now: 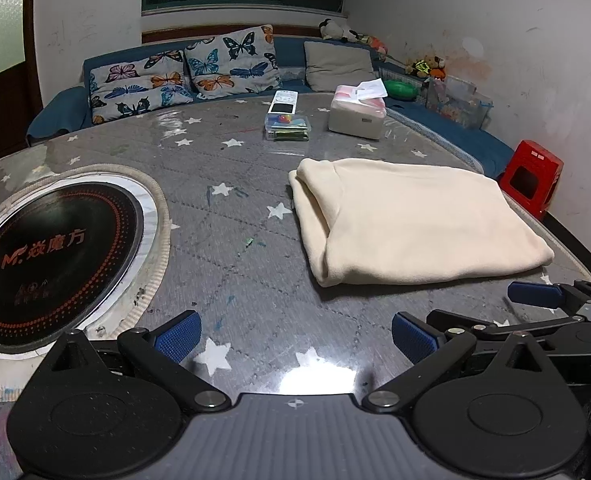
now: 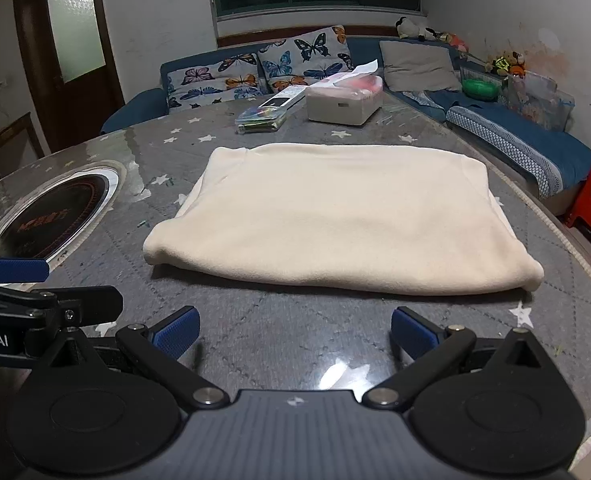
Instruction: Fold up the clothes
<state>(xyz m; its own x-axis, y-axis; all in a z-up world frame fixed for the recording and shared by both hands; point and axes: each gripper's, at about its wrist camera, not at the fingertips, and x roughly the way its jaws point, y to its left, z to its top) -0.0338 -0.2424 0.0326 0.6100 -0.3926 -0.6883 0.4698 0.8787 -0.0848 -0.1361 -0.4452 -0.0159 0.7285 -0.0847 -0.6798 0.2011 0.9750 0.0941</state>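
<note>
On the grey star-print table [image 2: 255,320], just beyond both grippers, the cream fleece garment [image 2: 335,216] lies as a flat, layered rectangle, its doubled edge toward the cameras and stacked layers showing at its left end. The tissue box [image 2: 343,106] and a remote control [image 1: 282,102] sit well past the garment; an induction cooktop [image 1: 51,252] is set into the table to its left. The left gripper [image 1: 295,334] and the right gripper [image 2: 295,332] both stand wide apart, holding nothing, short of the garment's near edge. By my reading the garment already lies folded; whether another fold is meant cannot be settled, so no particular grasp is called for.
</note>
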